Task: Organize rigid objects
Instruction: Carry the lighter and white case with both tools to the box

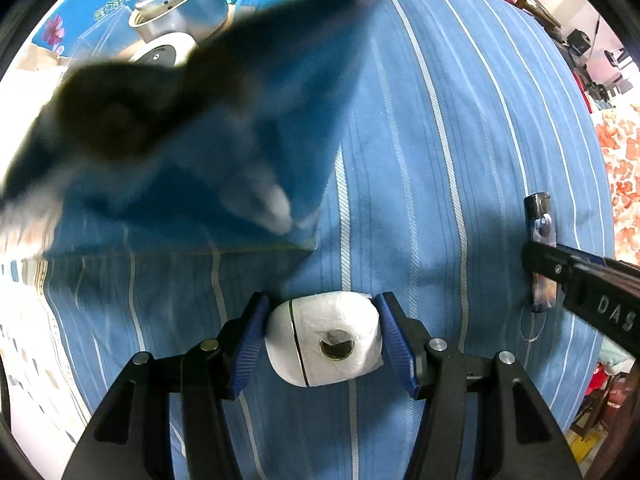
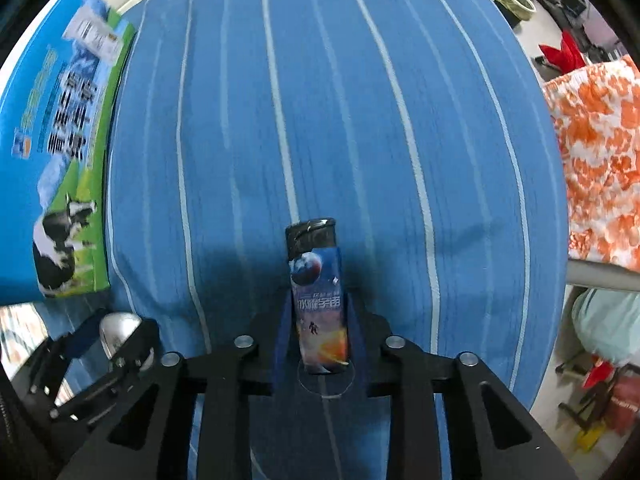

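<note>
The left gripper (image 1: pixel 322 334) has its blue ribbed pads pressed against both sides of a small white rounded plastic case with a dark seam and a round brass-coloured hole (image 1: pixel 324 344), holding it just above the blue cloth with pale stripes (image 1: pixel 440 120) that covers the surface. Ahead and to its left, a blurred blue flap of a cardboard box (image 1: pixel 240 140) fills much of the left wrist view; behind it sits a shiny metal pot with a perforated lid (image 1: pixel 180 4).

The right gripper (image 2: pixel 320 320) is clamped around a tall lighter with a black cap and a blue space-themed print (image 2: pixel 318 300), which stands upright between the fingers, its base at a thin wire ring (image 2: pixel 326 380) on the cloth. To the left lies a blue and green carton printed with a cow (image 2: pixel 60 160). An orange-and-white floral fabric (image 2: pixel 600 160) lies off the right edge.
</note>
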A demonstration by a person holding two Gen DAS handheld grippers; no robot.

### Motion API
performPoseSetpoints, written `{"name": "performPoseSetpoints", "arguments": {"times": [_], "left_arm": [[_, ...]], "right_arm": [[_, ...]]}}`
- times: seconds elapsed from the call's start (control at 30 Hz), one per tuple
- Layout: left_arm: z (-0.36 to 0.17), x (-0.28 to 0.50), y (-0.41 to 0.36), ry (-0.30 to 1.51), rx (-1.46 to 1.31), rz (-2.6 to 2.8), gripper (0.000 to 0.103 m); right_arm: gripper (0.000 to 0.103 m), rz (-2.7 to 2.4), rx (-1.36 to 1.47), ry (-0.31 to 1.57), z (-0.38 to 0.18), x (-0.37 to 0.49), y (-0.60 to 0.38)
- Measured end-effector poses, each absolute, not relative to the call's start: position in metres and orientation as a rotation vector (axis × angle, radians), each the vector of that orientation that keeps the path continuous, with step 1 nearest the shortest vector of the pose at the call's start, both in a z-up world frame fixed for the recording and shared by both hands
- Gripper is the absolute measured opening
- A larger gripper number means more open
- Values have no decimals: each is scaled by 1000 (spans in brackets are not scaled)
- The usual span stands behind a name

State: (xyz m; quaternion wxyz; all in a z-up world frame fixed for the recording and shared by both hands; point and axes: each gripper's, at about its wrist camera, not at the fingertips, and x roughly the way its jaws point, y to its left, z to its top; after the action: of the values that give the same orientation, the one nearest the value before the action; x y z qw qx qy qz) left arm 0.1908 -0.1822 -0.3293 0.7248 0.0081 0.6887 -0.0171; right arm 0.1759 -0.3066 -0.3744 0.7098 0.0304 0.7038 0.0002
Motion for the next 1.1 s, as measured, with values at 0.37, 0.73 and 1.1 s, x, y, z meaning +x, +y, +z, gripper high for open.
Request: {"name": "performPoseSetpoints", "arguments": {"times": [0.37, 0.73, 1.1], "left_arm": [[-326, 194, -183, 1517, 35, -50, 54], [-307, 190, -186, 1500, 51, -83, 53], [-262, 187, -174, 1436, 46, -132, 53]], "right_arm": [[29, 4, -148, 1478, -368, 193, -275], [28, 20, -63, 1452, -343, 159, -284], [23, 57, 10, 1397, -293, 111, -264]]}}
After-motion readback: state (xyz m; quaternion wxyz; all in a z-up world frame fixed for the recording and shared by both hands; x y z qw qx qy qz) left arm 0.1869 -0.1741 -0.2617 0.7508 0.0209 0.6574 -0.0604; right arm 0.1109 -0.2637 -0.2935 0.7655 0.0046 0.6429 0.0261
